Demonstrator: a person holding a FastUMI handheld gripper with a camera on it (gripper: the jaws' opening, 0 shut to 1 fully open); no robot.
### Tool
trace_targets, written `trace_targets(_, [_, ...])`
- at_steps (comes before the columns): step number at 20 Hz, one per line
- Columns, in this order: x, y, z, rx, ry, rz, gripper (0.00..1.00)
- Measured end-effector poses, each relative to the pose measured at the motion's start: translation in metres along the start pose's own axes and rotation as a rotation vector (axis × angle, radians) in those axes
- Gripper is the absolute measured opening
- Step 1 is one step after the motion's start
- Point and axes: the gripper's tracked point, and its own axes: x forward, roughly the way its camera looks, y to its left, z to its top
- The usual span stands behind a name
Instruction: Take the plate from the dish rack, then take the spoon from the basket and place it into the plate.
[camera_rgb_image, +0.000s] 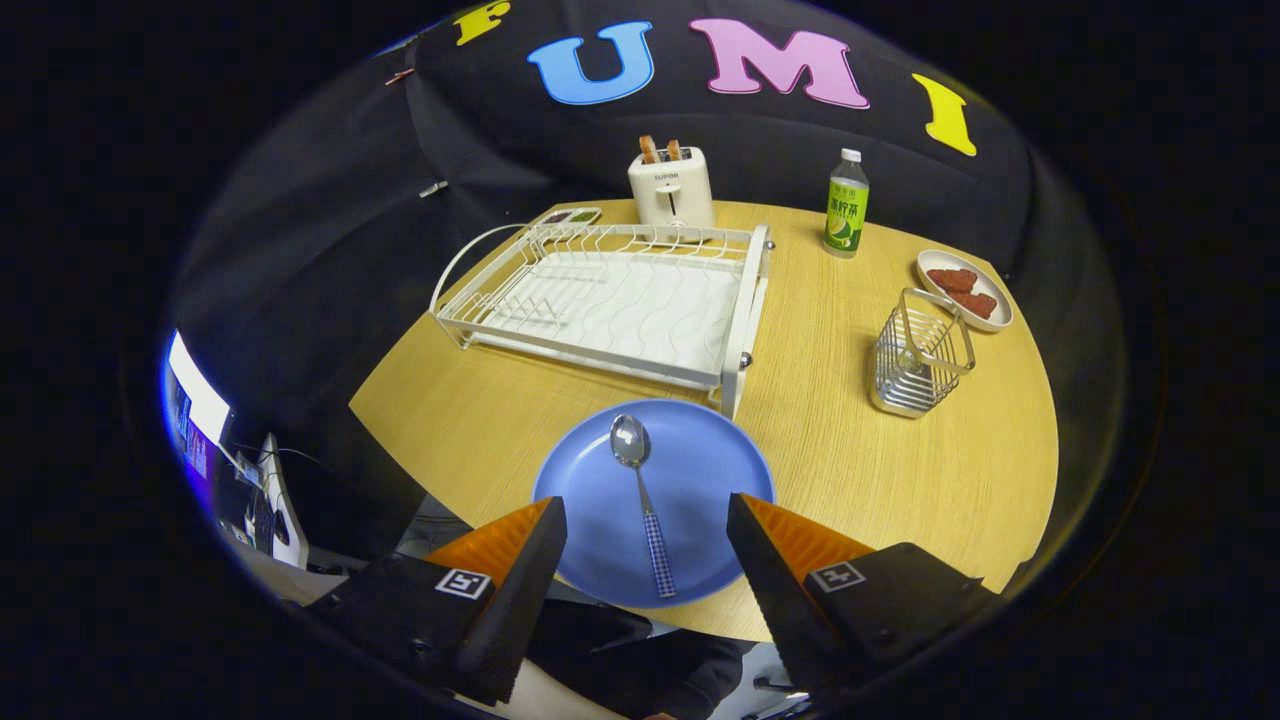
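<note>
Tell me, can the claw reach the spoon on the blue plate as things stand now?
Probably yes. The claw is open, with the spoon lying on the blue plate between its fingers, and nothing covers the spoon.

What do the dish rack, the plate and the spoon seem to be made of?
The dish rack looks like white-coated metal wire over a white tray. The plate is matte blue, plastic or glazed ceramic; I cannot tell which. The spoon has a shiny, probably steel bowl and a blue checkered handle. The claw is open above the plate.
</note>
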Motion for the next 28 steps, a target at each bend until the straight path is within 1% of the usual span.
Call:
trace_targets(3, [-0.009, -0.005, 0.028, -0.007, -0.061, -0.017, 0.99])
trace_targets(6, [-0.019, -0.016, 0.056, -0.065, -0.120, -0.055, 0.99])
trace_targets(8, [-0.030, -0.019, 0.077, -0.081, -0.158, -0.067, 0.99])
trace_targets(13, [-0.074, -0.024, 0.153, -0.122, -0.338, -0.122, 0.99])
trace_targets(16, [-0.101, -0.021, 0.191, -0.124, -0.430, -0.133, 0.98])
trace_targets(21, [-0.135, -0.013, 0.233, -0.092, -0.529, -0.121, 0.99])
trace_targets(26, [-0.160, -0.019, 0.256, -0.130, -0.621, -0.181, 0.99])
trace_targets(28, [-0.166, -0.019, 0.261, -0.126, -0.648, -0.188, 0.98])
